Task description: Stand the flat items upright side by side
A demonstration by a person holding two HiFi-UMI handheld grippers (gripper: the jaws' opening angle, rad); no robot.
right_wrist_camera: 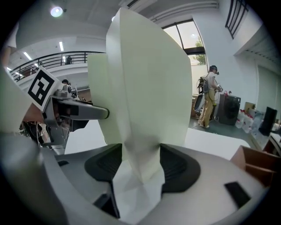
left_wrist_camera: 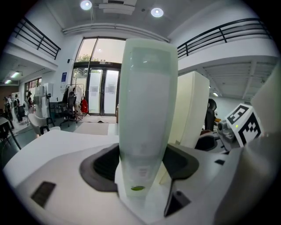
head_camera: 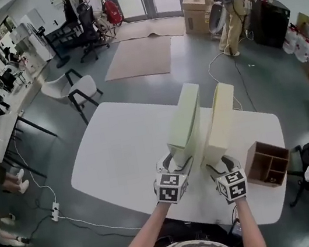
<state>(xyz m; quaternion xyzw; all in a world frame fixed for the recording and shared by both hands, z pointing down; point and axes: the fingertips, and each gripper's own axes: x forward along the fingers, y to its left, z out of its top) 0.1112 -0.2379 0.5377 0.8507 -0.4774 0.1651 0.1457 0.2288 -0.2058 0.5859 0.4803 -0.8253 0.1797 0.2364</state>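
Item one, pale green slab: a thick flat panel with rounded top corners and a smooth matte face, standing on end over the near right part of the table. It carries a small green oval mark low on its narrow edge. My left gripper pinches its lower end, with the ribbed dark pads pressed to both broad faces. Item two, cream slab: the same shape and thickness, soft-looking, also on end just to the right of the green one, with a narrow gap between them. My right gripper is clamped on its lower end, where the material creases and dents inward between the black pads. Both slabs tip slightly away from me. I cannot tell whether their bottom edges rest on the tabletop. Item three, table: white, smooth, with rounded corners. Item four, wooden box: brown, open-topped and split into compartments by thin partitions. It sits at the table's right near edge, clear of both slabs. Item five, grey glossy floor with a beige rug far beyond the table and a white chair on dark legs to the far left. Item six, a person standing at the far right beside stacked cardboard boxes.
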